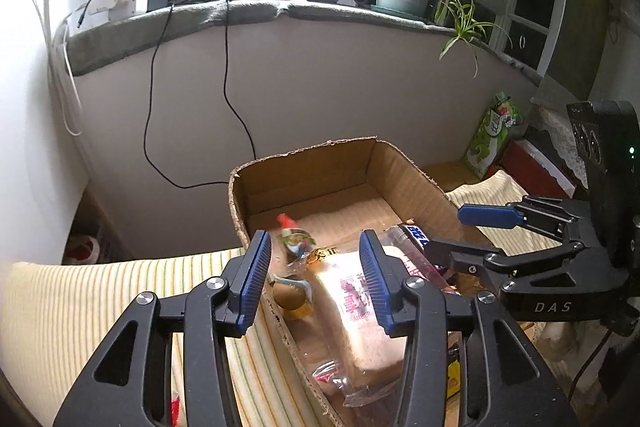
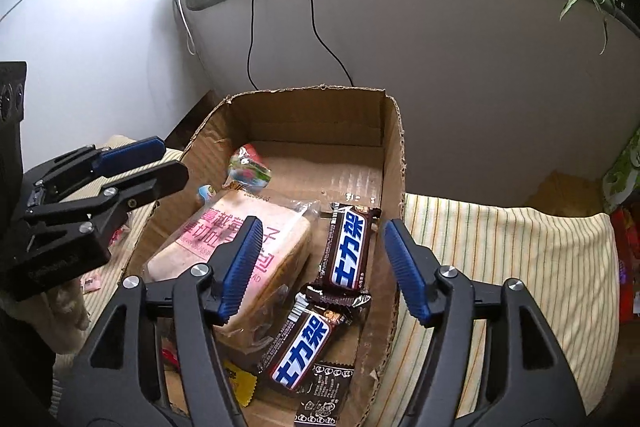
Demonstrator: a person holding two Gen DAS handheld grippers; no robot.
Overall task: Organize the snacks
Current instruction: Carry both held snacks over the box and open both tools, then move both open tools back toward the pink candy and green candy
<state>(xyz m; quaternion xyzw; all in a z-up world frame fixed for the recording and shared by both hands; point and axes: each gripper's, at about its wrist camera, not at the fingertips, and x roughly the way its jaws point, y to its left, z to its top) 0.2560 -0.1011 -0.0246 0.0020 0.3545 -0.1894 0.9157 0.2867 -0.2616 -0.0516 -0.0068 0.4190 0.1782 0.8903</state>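
Right wrist view: my right gripper [image 2: 318, 265] hangs wide and empty over the chocolate bars [image 2: 347, 247] in the cardboard box [image 2: 394, 163], frame centre. My left gripper [image 1: 314, 279] is parted, empty above the bread pack [image 1: 352, 307]; reckon a careless dip squashes it

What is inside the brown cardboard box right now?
Inside the brown cardboard box: a pink-printed wrapped bread loaf, two brown chocolate bars, small wrapped sweets. Anything under the loaf is hidden.

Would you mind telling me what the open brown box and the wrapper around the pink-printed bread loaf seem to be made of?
The open brown box looks like matte corrugated cardboard: ragged torn rim, ribbed lines across the floor. The wrapper around the pink-printed bread loaf appears to be thin clear plastic film, glossy: the bread shows through, and the loose end is crinkled and catches the light.
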